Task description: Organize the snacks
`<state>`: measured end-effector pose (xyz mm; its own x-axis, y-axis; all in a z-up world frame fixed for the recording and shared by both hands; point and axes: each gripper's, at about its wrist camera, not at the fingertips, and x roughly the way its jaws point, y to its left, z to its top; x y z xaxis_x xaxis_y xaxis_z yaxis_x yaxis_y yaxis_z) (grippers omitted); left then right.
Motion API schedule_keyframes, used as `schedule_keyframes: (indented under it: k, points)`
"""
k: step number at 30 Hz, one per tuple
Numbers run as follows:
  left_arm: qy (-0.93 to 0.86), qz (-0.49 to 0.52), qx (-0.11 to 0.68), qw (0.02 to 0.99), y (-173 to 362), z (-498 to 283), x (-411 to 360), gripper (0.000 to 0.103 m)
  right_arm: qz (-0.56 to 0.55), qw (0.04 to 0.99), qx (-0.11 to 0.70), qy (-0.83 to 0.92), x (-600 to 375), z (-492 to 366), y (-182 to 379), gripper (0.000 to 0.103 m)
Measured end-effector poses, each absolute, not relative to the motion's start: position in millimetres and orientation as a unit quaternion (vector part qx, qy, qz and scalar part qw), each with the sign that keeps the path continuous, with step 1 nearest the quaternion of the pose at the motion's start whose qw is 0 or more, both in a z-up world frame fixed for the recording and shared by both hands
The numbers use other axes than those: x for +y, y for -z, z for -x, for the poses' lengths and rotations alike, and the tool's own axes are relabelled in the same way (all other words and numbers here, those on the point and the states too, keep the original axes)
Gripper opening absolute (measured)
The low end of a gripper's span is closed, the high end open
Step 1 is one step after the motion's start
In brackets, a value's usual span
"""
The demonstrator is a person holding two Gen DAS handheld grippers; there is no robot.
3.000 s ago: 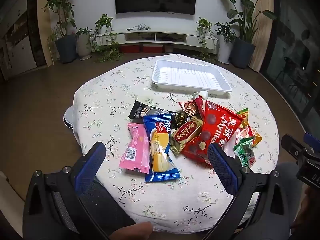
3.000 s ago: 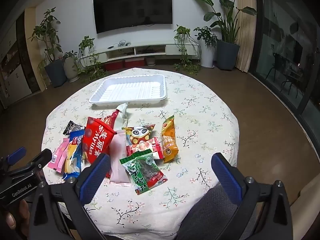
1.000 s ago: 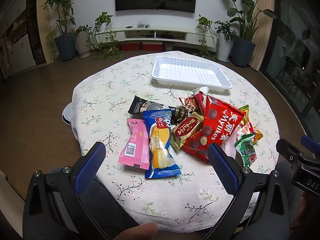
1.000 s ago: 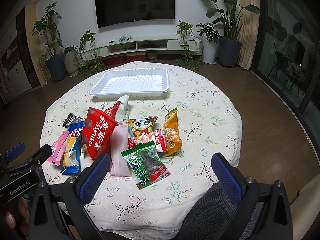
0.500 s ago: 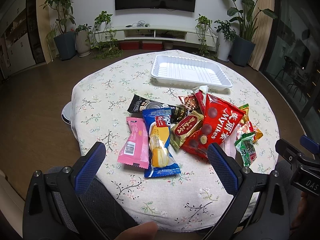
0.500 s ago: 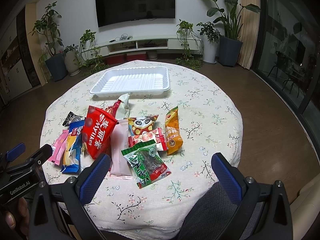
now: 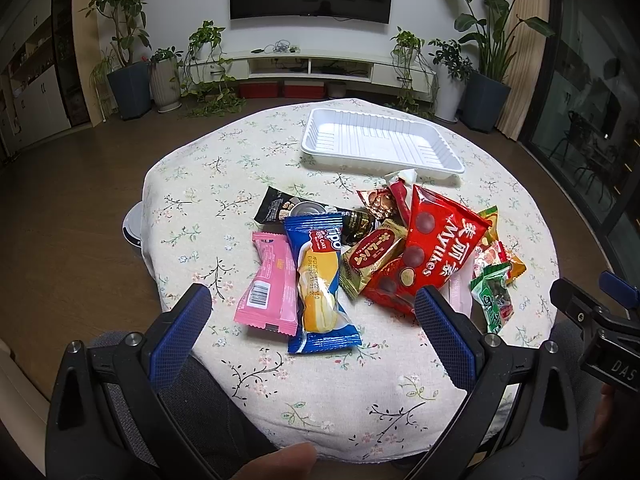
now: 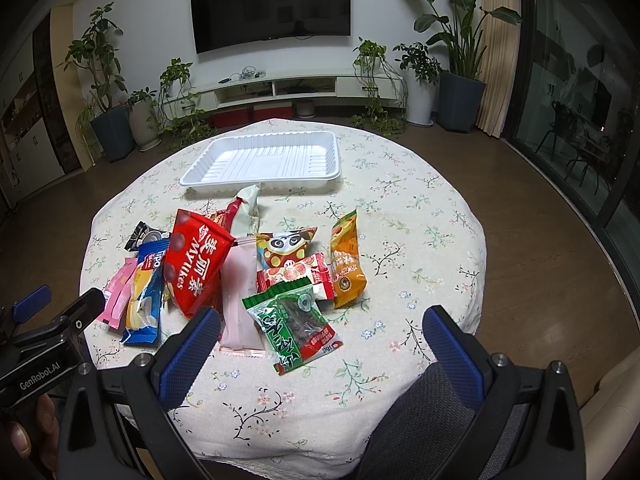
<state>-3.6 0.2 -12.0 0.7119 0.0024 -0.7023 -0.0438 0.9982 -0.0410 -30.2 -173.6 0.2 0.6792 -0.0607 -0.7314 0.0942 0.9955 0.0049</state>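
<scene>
Several snack packets lie heaped in the middle of a round table with a floral cloth (image 7: 208, 184). Among them are a blue cake pack (image 7: 320, 280), a pink bar (image 7: 268, 280), a red Mylikes bag (image 7: 432, 256) and a green packet (image 8: 292, 324). An orange packet (image 8: 346, 260) lies at the right of the heap. A white ribbed tray (image 7: 380, 144) stands empty at the far side. My left gripper (image 7: 312, 332) hangs open over the near edge, before the blue pack. My right gripper (image 8: 320, 348) is open too, just short of the green packet.
Dark upholstered seats sit under both grippers at the table's near edge. A TV, a low white cabinet and potted plants line the far wall. Glass doors (image 8: 580, 92) stand at the right. A small round white object (image 7: 132, 228) shows below the table's left edge.
Both grippers have crept slightly forward and lower toward the snack heap. The snacks and tray have not moved, and both jaws stay open.
</scene>
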Motion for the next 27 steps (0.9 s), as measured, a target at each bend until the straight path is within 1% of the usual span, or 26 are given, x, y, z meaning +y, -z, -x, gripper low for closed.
schedule_keyframes:
  k: [11,18,21,23,27]
  points:
    - [-0.015,0.02,0.384,0.923,16,1,0,0.103,-0.021,0.916,0.399,0.042,-173,30,0,0.103]
    - [0.026,0.018,0.365,0.931,17,3,-2,0.103,-0.021,0.916,0.399,0.038,-171,32,2,0.103]
    - [0.096,0.054,0.373,0.921,23,-1,6,0.103,-0.017,0.916,0.399,0.033,-168,34,4,0.103]
    - [0.122,0.073,0.397,0.907,32,-4,13,0.103,-0.022,0.917,0.398,0.027,-169,35,4,0.103]
    - [0.099,0.052,0.44,0.891,49,4,23,0.103,-0.043,0.921,0.386,0.014,-177,37,0,0.103]
